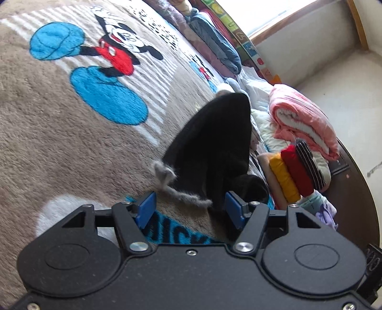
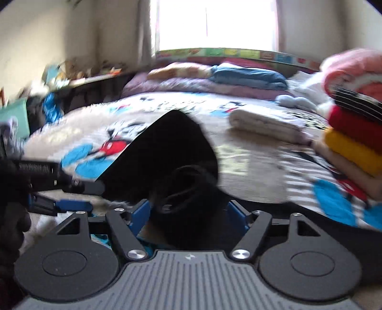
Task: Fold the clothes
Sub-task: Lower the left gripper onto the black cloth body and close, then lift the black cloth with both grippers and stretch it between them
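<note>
1 cartoon-print blanket (image 1: 59, 119) covers the bed.

Blanket (image 1: 47, 133) on the bed: blue-backed black block letters at the near edge, just ahead of the left gripper's fingers, read "MICK" (image 1: 176, 235), the rest cut off by the gripper body. Far part of the same blanket has more black lettering (image 1: 152, 21), too smeared and tilted to read. Colourful board (image 1: 241, 35) along the far side under the window shows a character like "Z" or "2" on a green square, uncertain. Right wrist view is motion-blurred, nothing legible there.
</note>
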`<state>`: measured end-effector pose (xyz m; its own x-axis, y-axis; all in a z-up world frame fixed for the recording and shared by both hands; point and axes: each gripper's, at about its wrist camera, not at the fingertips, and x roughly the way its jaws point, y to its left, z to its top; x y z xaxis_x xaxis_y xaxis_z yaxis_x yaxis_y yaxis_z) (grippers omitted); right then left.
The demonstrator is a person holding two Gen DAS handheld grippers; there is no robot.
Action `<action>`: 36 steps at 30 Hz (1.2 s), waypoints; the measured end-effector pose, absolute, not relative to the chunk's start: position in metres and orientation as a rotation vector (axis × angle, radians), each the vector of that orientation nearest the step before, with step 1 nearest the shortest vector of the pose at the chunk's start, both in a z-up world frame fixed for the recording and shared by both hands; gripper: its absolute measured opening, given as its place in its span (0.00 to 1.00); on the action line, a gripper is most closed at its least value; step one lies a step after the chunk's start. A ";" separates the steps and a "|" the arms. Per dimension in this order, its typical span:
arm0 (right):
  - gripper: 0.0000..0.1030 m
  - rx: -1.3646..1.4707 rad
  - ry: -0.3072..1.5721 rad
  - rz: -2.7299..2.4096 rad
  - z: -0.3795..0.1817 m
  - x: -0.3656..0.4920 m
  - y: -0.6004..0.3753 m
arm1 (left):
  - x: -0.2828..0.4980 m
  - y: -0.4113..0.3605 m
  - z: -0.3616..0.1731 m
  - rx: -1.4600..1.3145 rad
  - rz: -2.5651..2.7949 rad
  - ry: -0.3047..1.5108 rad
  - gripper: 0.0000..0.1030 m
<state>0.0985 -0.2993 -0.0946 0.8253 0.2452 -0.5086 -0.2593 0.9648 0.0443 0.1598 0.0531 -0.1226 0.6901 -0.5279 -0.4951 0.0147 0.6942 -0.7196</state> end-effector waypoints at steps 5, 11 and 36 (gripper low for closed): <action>0.62 -0.091 0.538 0.199 -0.105 0.123 -0.286 | 0.172 0.058 -0.128 -0.745 -0.296 0.743 0.49; 0.25 -0.032 0.529 0.239 -0.117 0.122 -0.298 | 0.182 0.058 -0.126 -0.660 -0.251 0.695 0.09; 0.02 0.021 0.562 0.483 -0.128 0.059 -0.293 | 0.334 -0.159 0.020 -0.051 -0.537 0.501 0.56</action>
<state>0.0586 -0.2930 -0.1279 0.7377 0.4455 -0.5072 -0.4345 0.8884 0.1483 0.3340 -0.1590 0.0200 0.7423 -0.5023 -0.4435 0.4781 0.8608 -0.1748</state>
